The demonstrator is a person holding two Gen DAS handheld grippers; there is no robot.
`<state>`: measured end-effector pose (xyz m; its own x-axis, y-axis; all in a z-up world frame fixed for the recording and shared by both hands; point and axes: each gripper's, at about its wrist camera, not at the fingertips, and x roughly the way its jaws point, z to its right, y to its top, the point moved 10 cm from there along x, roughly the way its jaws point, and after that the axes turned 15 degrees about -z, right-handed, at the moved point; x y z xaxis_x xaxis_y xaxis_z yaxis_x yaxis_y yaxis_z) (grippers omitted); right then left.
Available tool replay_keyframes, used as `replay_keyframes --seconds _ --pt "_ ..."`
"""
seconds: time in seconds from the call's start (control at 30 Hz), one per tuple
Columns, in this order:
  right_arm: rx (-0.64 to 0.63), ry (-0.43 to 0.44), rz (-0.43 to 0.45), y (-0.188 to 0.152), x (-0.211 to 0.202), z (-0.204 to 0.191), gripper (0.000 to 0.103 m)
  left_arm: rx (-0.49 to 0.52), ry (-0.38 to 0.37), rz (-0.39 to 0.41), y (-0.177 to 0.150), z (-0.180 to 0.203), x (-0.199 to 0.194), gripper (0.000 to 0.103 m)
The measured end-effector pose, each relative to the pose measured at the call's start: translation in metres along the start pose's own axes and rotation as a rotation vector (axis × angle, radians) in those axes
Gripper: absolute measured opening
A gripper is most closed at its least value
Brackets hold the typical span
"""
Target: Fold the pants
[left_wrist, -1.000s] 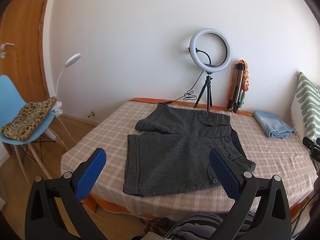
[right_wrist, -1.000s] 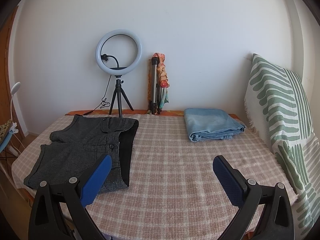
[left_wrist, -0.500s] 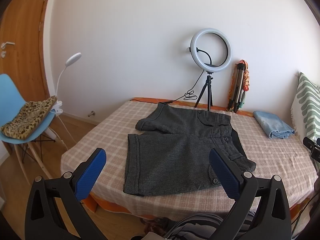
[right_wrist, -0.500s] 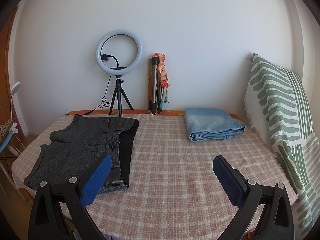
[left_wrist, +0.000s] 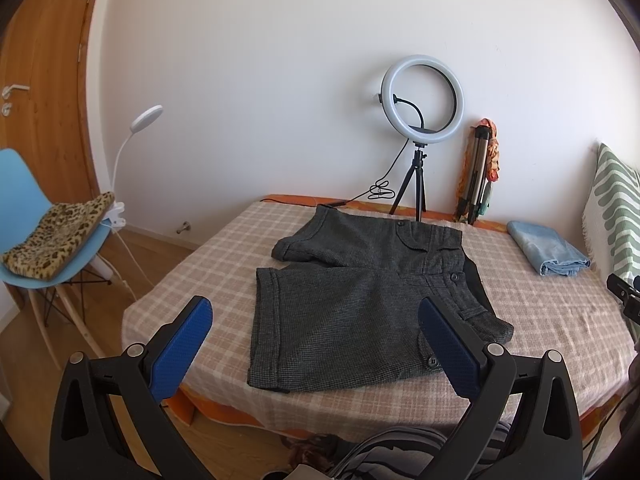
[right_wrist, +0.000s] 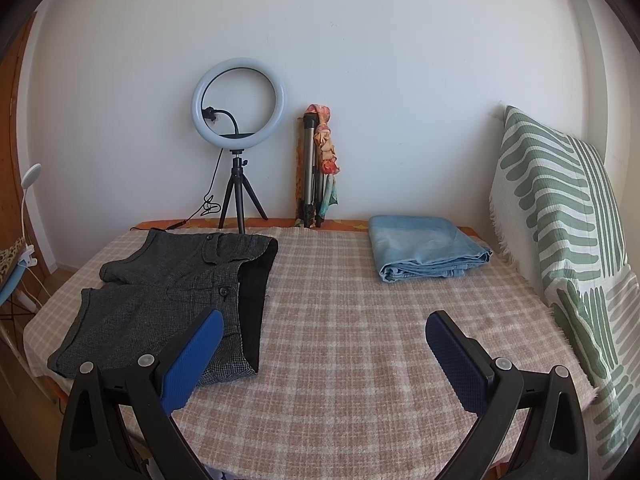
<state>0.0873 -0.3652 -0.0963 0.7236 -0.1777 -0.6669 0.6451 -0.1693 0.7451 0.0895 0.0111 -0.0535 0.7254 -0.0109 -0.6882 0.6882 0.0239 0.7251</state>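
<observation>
Lying flat, unfolded, dark grey tweed shorts [left_wrist: 360,300] sit on pink-checked bedspread [right_wrist: 352,340], w/ both legs toward bed's left edge. Left gripper [left_wrist: 316,340] hovers at near bed edge, jaws released wide, nothing held. Right gripper [right_wrist: 324,356] same, spread wide over bare cover right of shorts. Folded light-blue cloth [right_wrist: 424,246] far right, well apart.

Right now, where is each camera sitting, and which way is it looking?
Left wrist: rides the open left gripper, near the bed's edge, facing the grey shorts and a blue chair.
Right wrist: rides the open right gripper, facing the checked bedspread and a striped pillow.
Both show the shorts, the ring light and the folded blue cloth.
</observation>
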Motion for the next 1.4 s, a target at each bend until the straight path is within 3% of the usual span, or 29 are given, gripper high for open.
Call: replay_keyframes --seconds 0.77,1.07,1.2,1.3,1.4 --pt "-0.015 0.008 -0.004 -0.005 0.006 -0.005 0.102 0.036 0.018 -0.008 -0.003 0.002 0.006 0.103" --pt "-0.108 0.058 -0.01 0.002 0.023 -0.017 0.099 0.108 0.053 -0.018 -0.007 -0.006 0.02 0.102" --pt "-0.168 0.103 -0.021 0.005 0.036 -0.025 0.095 0.173 0.074 -0.027 -0.011 -0.009 0.03 0.093" --pt "-0.256 0.143 -0.019 0.006 0.047 -0.038 0.091 0.211 0.049 -0.066 -0.018 -0.006 0.044 0.082" --pt "-0.38 0.181 -0.051 0.001 0.062 -0.057 0.081 0.252 0.018 -0.127 -0.028 -0.004 0.065 0.07"
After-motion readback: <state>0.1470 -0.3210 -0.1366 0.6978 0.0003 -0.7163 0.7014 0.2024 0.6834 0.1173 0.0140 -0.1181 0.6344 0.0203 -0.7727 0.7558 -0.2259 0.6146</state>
